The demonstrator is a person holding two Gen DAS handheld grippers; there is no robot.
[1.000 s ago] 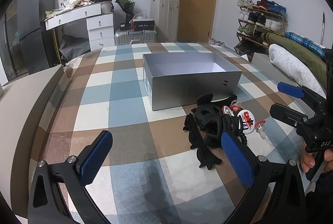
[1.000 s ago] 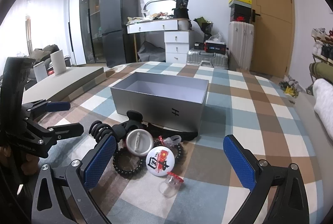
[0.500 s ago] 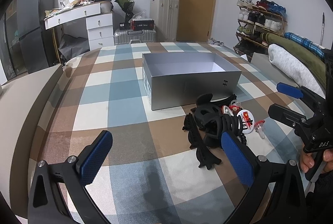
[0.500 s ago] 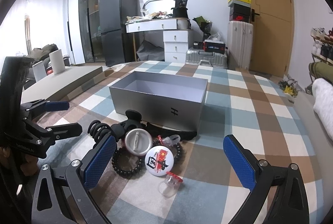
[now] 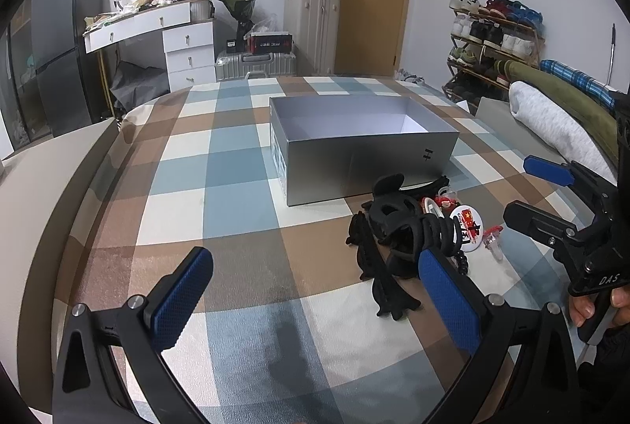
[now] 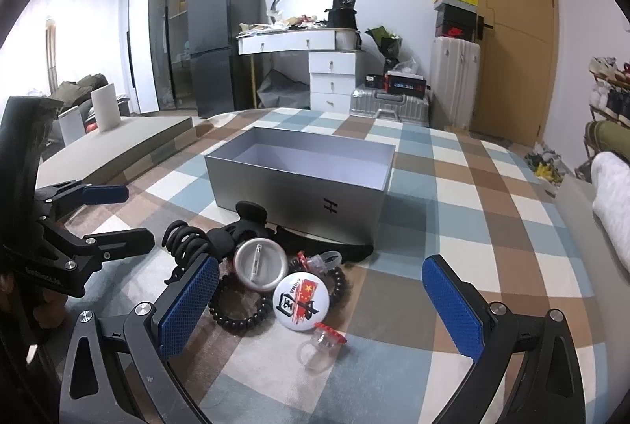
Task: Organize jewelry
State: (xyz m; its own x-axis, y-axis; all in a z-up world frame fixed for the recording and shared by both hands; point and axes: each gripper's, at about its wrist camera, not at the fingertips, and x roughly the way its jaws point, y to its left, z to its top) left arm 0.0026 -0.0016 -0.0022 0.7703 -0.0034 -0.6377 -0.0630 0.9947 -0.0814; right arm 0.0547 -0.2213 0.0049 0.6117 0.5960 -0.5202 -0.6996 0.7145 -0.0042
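An open grey box [image 5: 362, 148] [image 6: 303, 184] stands on the checked cloth. In front of it lies a pile: black hair claws [image 5: 393, 215] [image 6: 197, 239], a black bead bracelet [image 6: 240, 313], a silver round badge [image 6: 260, 266], a white badge with a red flag [image 6: 301, 300] [image 5: 466, 227] and clear plastic rings with red tops [image 6: 321, 343]. My left gripper [image 5: 315, 290] is open and empty, just left of the pile. My right gripper [image 6: 319, 302] is open and empty, low over the badges and bracelet.
The checked cloth [image 5: 236, 187] covers the surface. A rolled white and green bedding bundle [image 5: 559, 117] lies at the right. A dresser [image 6: 330, 69], fridge [image 6: 212, 42], suitcases [image 6: 453, 77] and shoe rack [image 5: 492, 42] stand far behind.
Both grippers have barely shifted; the view drifts slightly. Nothing has been taken hold of or moved.
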